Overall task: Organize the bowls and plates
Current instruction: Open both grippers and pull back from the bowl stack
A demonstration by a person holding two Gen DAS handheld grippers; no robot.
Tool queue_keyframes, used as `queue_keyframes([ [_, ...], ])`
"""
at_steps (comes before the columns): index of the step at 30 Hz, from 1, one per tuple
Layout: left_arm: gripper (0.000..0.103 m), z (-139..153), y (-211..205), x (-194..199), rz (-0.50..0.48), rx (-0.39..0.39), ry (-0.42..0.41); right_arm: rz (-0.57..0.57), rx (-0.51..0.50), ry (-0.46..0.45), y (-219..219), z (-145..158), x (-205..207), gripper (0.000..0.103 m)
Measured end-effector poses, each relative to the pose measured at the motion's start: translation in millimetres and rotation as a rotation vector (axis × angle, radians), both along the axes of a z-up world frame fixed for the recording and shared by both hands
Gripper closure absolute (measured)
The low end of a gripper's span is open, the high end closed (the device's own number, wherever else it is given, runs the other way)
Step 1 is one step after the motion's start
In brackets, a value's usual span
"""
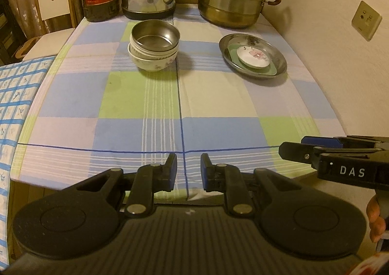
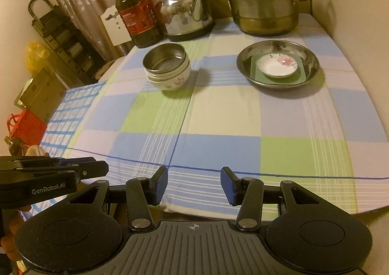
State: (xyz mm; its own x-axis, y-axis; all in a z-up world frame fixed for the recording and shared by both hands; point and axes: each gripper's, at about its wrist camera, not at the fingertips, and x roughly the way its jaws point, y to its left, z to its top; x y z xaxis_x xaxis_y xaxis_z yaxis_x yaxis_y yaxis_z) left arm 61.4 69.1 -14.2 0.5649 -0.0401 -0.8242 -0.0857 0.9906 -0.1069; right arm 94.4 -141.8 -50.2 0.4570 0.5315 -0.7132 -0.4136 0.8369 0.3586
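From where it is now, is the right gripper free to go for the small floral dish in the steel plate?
Probably yes. The right gripper is open and empty at the near table edge, and only bare tablecloth lies between it and the small floral dish, which sits uncovered on top in the steel plate.

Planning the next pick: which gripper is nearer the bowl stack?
Left, slightly. The left gripper faces the bowl stack almost straight ahead; the right gripper sits further right, with the stack ahead-left. Both are back at the near table edge.

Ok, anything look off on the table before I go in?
Only the bowl stack: the steel bowl on top sits tilted, not nested flat. The plate stack looks tidy. Nothing spilled or broken.
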Motion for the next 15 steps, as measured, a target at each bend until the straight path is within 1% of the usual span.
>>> queue_keyframes([
  [10, 0.085, 3, -13, -5, -0.006, 0.012, -0.009, 0.001, 0.002, -0.006, -14, 3, -5, 0.054],
  [15, 0.085, 3, -10, 0, -0.008, 0.015, -0.007, -0.011, 0.020, 0.010, -17, 2, 0, 0.054],
])
